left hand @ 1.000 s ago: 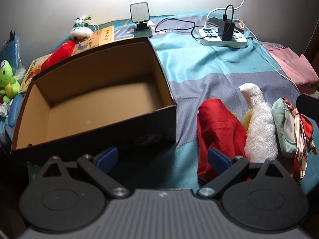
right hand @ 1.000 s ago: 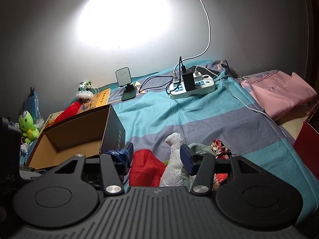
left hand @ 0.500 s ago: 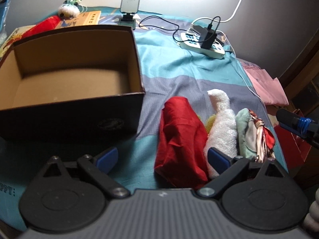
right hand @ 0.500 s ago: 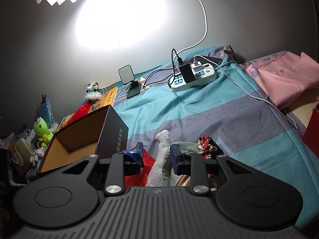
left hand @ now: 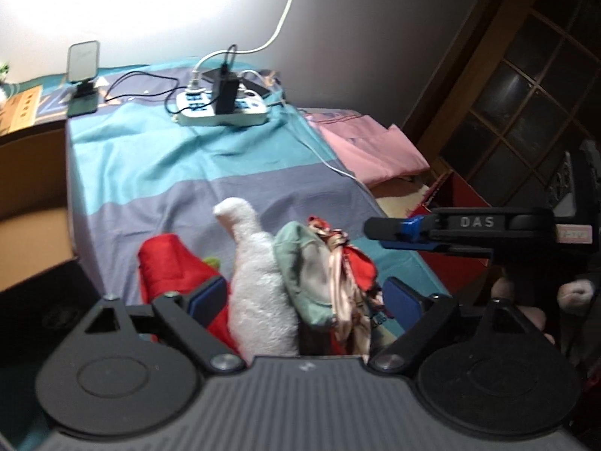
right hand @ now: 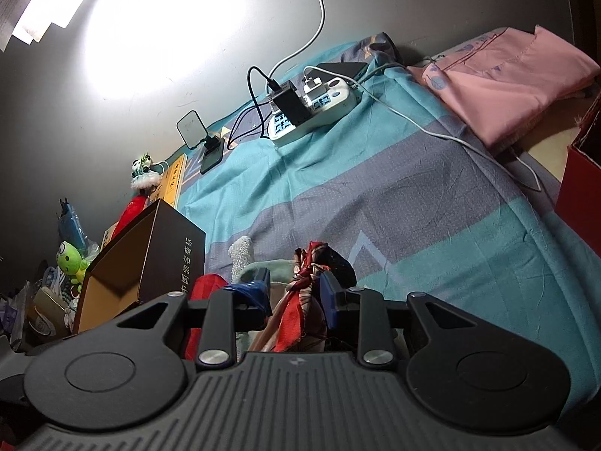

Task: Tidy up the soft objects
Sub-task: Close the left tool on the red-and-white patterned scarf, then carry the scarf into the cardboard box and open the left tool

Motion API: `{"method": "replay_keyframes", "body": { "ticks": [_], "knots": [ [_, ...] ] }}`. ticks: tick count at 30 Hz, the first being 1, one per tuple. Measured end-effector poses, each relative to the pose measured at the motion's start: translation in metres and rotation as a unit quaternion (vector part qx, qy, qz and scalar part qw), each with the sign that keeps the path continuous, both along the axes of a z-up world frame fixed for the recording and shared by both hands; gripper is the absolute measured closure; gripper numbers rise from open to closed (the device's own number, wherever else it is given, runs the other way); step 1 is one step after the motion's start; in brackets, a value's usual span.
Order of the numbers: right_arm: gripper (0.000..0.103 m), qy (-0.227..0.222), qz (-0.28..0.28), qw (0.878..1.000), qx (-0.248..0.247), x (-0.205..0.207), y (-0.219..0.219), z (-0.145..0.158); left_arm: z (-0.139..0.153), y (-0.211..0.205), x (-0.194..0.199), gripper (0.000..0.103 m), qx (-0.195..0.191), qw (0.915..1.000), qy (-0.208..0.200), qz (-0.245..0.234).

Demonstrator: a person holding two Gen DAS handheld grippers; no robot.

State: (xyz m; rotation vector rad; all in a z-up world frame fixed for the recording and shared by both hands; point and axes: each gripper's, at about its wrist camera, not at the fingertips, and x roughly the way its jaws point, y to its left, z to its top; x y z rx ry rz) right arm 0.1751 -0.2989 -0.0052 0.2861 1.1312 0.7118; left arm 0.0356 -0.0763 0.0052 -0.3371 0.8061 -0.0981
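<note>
A pile of soft things lies on the striped bedspread: a red cloth (left hand: pixel 169 263), a white fluffy towel (left hand: pixel 255 300), a pale green cloth (left hand: pixel 300 263) and a red patterned scarf (left hand: pixel 349 263). My left gripper (left hand: pixel 304 297) is open, its jaws wide around the towel, green cloth and scarf. My right gripper (right hand: pixel 295 293) is open, its jaws on either side of the scarf (right hand: pixel 304 293); it also shows from the side in the left wrist view (left hand: pixel 379 229). The open cardboard box (right hand: pixel 150 251) stands left of the pile.
A power strip (left hand: pixel 221 109) with plugs and cables and a phone on a stand (left hand: pixel 82 75) sit at the back. Folded pink cloth (right hand: pixel 507 79) lies right. A red box (right hand: pixel 582 188) is beside the bed. Plush toys (right hand: pixel 71 263) lie left of the box.
My left gripper swung right from the box to over the pile. My right gripper dropped lower and its jaws now flank the scarf.
</note>
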Motion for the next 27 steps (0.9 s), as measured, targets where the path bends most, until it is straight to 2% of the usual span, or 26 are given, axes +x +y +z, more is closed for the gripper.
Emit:
{"method": "replay_keyframes", "body": {
  "ticks": [1, 6, 8, 10, 12, 13, 15, 18, 19, 22, 27],
  "knots": [
    [0.093, 0.007, 0.001, 1.0, 0.002, 0.003, -0.001, -0.002, -0.001, -0.005, 0.006, 0.032, -0.002, 0.9999, 0.001, -0.013],
    [0.094, 0.032, 0.005, 0.999, 0.024, 0.01, -0.002, -0.01, -0.013, -0.023, 0.031, 0.036, -0.007, 0.9986, 0.019, -0.049],
    [0.095, 0.032, 0.012, 0.999, 0.027, 0.012, -0.002, -0.011, -0.018, -0.03, 0.041, 0.043, -0.001, 0.9977, 0.023, -0.063],
    [0.095, 0.035, 0.021, 0.999, 0.03, 0.014, 0.0, -0.012, -0.026, -0.036, 0.051, 0.055, 0.002, 0.9962, 0.038, -0.078],
    [0.096, 0.039, 0.028, 0.998, 0.032, 0.017, 0.003, -0.016, -0.035, -0.038, 0.058, 0.059, 0.001, 0.9952, 0.052, -0.084],
    [0.096, 0.041, 0.03, 0.998, 0.031, 0.017, 0.004, -0.017, -0.039, -0.039, 0.062, 0.065, 0.0, 0.9947, 0.059, -0.084],
    [0.096, 0.046, 0.033, 0.998, 0.03, 0.019, 0.006, -0.022, -0.043, -0.037, 0.065, 0.067, -0.008, 0.9944, 0.066, -0.083],
    [0.1, 0.058, 0.034, 0.997, 0.029, 0.019, 0.007, -0.028, -0.044, -0.035, 0.067, 0.094, -0.013, 0.9944, 0.064, -0.083],
    [0.101, 0.061, 0.037, 0.997, 0.029, 0.019, 0.007, -0.03, -0.044, -0.034, 0.067, 0.098, -0.013, 0.9945, 0.064, -0.083],
    [0.103, 0.066, 0.042, 0.996, 0.031, 0.017, 0.009, -0.033, -0.041, -0.034, 0.064, 0.102, -0.009, 0.9953, 0.053, -0.08],
    [0.103, 0.069, 0.048, 0.995, 0.046, 0.016, 0.006, -0.03, -0.026, -0.034, 0.051, 0.103, -0.002, 0.9968, 0.018, -0.078]
  ]
}}
